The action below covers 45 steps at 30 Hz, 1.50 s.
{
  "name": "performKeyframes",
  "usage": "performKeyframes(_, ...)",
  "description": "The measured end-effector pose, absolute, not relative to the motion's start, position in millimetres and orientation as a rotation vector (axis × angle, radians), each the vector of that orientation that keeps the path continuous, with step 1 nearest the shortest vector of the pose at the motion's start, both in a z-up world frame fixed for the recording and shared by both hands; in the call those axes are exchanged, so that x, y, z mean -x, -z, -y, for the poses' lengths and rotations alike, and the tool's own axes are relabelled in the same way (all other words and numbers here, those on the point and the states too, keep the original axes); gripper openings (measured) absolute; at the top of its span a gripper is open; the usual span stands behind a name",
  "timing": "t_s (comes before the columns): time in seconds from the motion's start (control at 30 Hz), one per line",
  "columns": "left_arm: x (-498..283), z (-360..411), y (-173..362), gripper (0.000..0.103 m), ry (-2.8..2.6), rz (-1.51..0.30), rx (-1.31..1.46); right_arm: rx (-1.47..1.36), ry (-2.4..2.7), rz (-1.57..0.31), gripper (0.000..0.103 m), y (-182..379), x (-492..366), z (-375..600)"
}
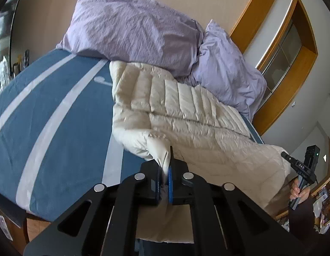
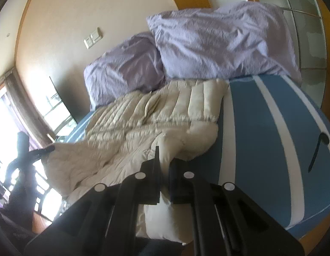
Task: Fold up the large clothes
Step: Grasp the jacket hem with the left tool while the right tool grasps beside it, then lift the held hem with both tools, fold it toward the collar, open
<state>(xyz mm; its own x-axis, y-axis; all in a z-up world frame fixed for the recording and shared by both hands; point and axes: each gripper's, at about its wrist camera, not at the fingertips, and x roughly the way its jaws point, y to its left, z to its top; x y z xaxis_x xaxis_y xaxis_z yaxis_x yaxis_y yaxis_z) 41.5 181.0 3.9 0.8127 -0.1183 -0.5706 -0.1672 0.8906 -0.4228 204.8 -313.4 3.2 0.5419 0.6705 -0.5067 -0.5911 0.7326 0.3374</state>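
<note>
A cream quilted down jacket [image 1: 186, 111] lies spread across a bed with a blue, white-striped cover [image 1: 47, 111]. My left gripper [image 1: 165, 164] is shut on a fold of the jacket's near edge, the fabric pinched between its blue pads and lifted off the bed. In the right wrist view the jacket [image 2: 143, 123] runs from the pillows toward me, and my right gripper [image 2: 163, 164] is shut on another bunch of its near edge. The right gripper [image 1: 285, 155] also shows at the jacket's far right, held by a hand [image 1: 297, 189]. The left gripper [image 2: 50, 148] appears as a dark shape at the jacket's left.
Two lilac pillows [image 1: 133, 25] [image 1: 226, 68] lean on the wall at the head of the bed, touching the jacket's far end. A wooden-framed window [image 1: 288, 49] is to the right. Bare blue cover [image 2: 260, 138] lies beside the jacket.
</note>
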Motion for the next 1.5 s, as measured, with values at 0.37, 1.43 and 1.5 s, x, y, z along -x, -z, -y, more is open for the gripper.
performKeyframes(0.37,-100,-200,-44,0.004,-0.087,-0.593,0.437,-0.176,-0.646,-0.626,0.005,-35,-265,287)
performKeyframes(1.43,-306,-300,-10,0.066,-0.283,-0.779,0.688,-0.516,-0.454,-0.878,0.059,23,-497,234)
performKeyframes(1.5,-295,-301,-21,0.070,-0.304,-0.756,0.662,-0.511,-0.459,-0.854,0.059,13,-485,243)
